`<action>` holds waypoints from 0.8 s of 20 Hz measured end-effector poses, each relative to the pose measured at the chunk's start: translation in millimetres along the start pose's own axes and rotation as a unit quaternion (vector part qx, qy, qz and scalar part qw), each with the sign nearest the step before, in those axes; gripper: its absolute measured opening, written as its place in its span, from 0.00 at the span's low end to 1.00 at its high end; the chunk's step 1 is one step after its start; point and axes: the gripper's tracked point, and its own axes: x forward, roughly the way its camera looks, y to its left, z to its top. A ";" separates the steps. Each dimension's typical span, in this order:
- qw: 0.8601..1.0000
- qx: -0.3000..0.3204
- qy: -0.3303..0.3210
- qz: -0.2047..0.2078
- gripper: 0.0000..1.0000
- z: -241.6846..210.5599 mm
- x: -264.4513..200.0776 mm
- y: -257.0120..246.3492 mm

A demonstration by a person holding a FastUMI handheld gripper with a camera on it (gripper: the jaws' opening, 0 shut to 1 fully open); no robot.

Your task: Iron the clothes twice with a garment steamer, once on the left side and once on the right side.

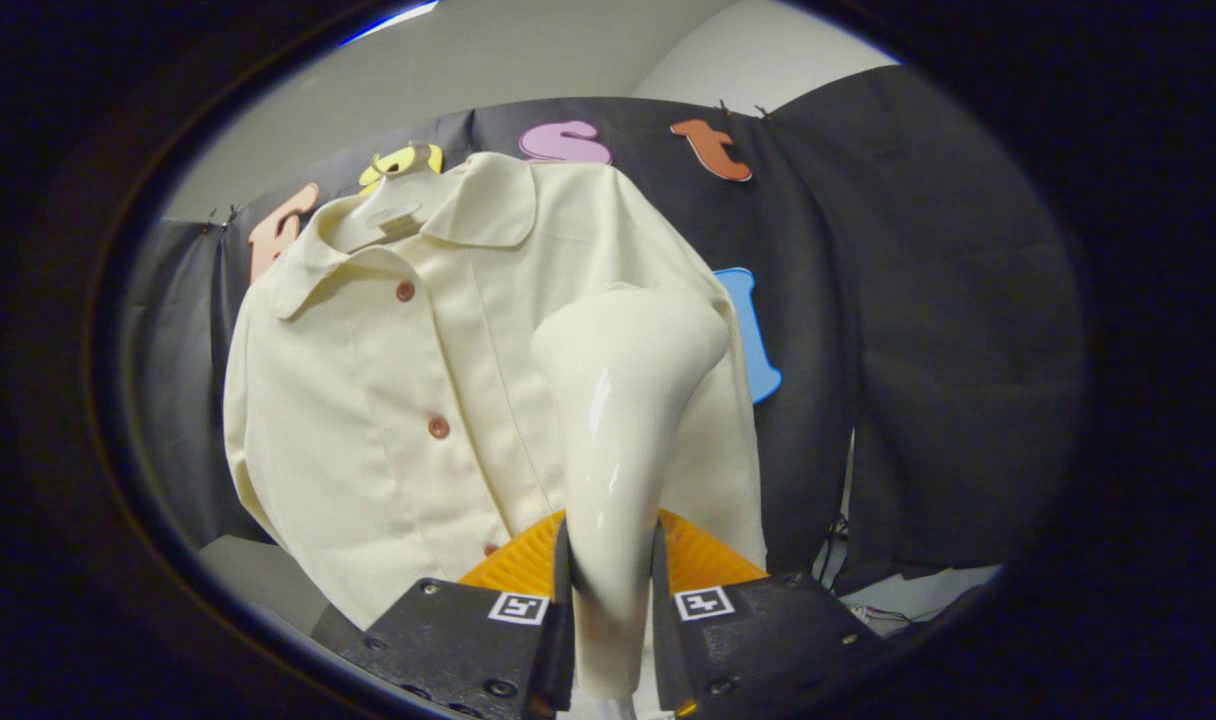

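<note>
A cream button-up shirt (pixel 418 380) hangs on a pale hanger (pixel 393 205) in front of the black cloth wall. Its collar is spread and brown buttons run down the front. My gripper (pixel 611 590) is shut on the glossy cream handle of the garment steamer (pixel 618 420). The handle rises between my fingers and widens into the steamer head. That head sits up against the shirt's right half, a little below the shoulder, and hides the fabric behind it.
Black cloth (pixel 918 350) hangs behind and to the right of the shirt. A pale table surface (pixel 258 575) shows below the shirt's left hem. Cables (pixel 838 560) lie low on the right beneath the cloth.
</note>
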 end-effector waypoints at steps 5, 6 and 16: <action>0.999 0.000 0.042 0.005 0.32 -45.0 4.5 -16.8; 0.999 0.000 0.053 0.009 0.32 -55.0 4.5 -20.8; 0.994 0.056 0.083 0.042 0.32 -124.1 0.4 -48.4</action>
